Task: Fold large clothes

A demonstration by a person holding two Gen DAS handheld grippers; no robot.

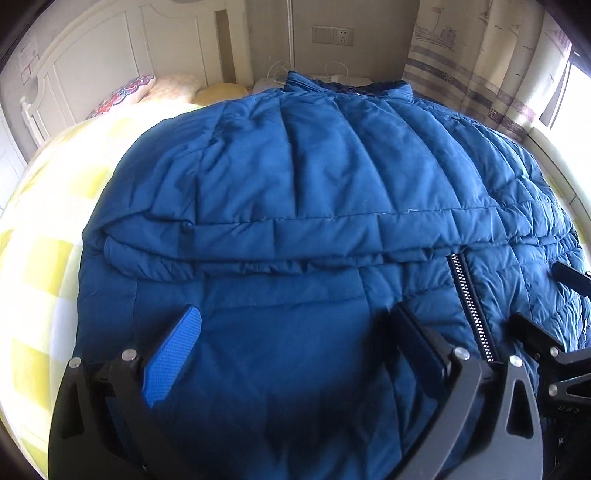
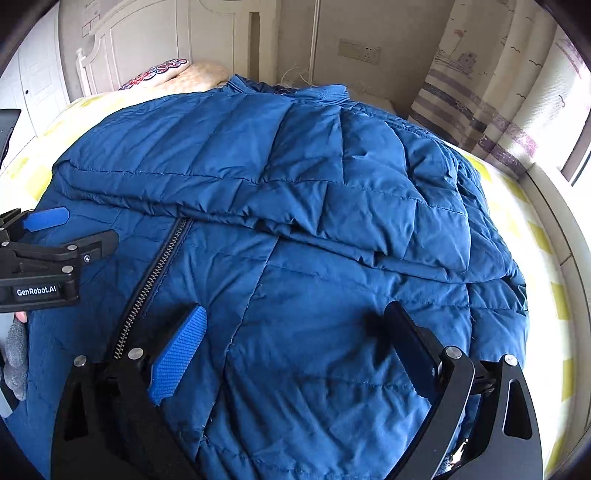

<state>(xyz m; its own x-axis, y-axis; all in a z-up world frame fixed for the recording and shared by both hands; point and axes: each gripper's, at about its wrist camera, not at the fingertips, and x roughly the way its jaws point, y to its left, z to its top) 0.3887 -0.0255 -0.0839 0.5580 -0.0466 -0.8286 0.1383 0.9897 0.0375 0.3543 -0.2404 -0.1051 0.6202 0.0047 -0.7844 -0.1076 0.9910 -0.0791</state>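
A big blue quilted jacket (image 1: 314,184) lies spread on the bed, front up, collar at the far end. Its sleeves are folded across the body. The zipper (image 1: 471,302) runs down the lower part. My left gripper (image 1: 299,314) is open, its jaws wide apart just above the jacket's lower hem, left of the zipper. My right gripper (image 2: 295,314) is open too, over the hem right of the zipper (image 2: 155,280) on the same jacket (image 2: 295,192). The left gripper also shows in the right wrist view (image 2: 79,225), and the right one at the right edge of the left wrist view (image 1: 546,295).
The bed has a yellow-and-white checked sheet (image 1: 40,229). Pillows (image 1: 147,88) lie by the white headboard (image 1: 92,48). A curtain (image 1: 480,62) and a window sill (image 2: 561,221) are on the right. A wall socket (image 1: 332,35) is behind.
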